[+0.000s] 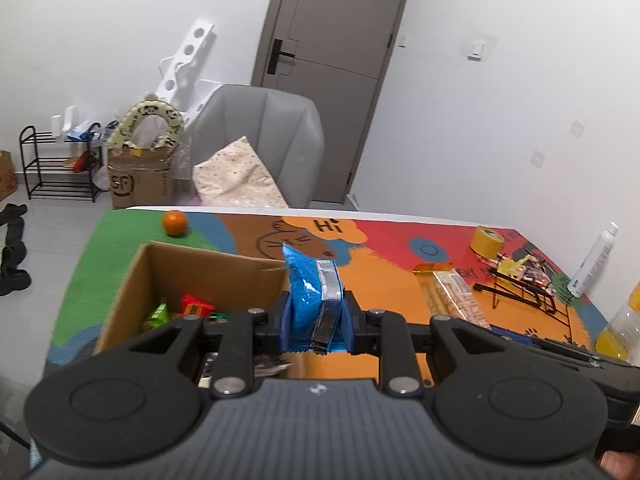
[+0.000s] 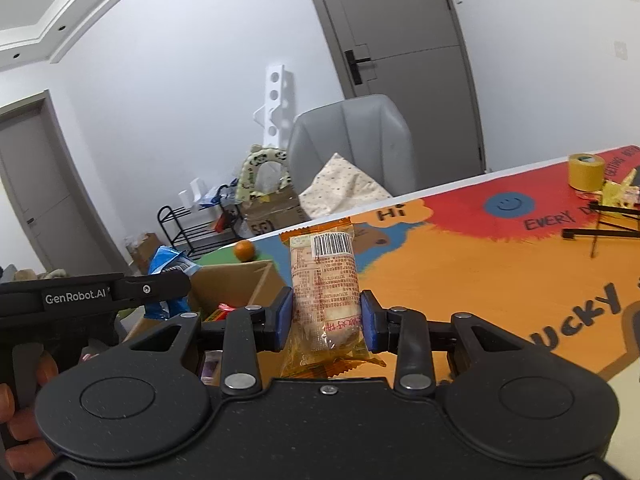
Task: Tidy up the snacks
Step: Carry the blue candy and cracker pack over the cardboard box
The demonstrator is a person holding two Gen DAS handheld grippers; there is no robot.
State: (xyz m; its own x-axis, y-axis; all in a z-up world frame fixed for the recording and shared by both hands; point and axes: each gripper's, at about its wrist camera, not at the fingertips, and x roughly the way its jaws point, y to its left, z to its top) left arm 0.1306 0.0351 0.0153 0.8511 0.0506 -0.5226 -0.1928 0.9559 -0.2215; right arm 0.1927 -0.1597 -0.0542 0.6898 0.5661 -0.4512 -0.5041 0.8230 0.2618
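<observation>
Above the table, the left claw (image 1: 316, 320), clamped on an upright blue snack bag (image 1: 306, 300), sits nearer the open cardboard box (image 1: 192, 268) at its left than the right claw (image 2: 326, 320), clamped on an upright wrapped pastry (image 2: 326, 280).

The cardboard box (image 1: 192, 276) is sitting on the table mat (image 1: 380, 280); the orange (image 1: 175, 223) is lying at its twelve o'clock, the tape roll (image 1: 485, 240) at three.

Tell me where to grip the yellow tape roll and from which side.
Grip the tape roll across its outer wall, coming from above: it stands on its flat end on the mat, so opposite curved sides are free. Yellow wrappers crowd its near-right side.
</observation>
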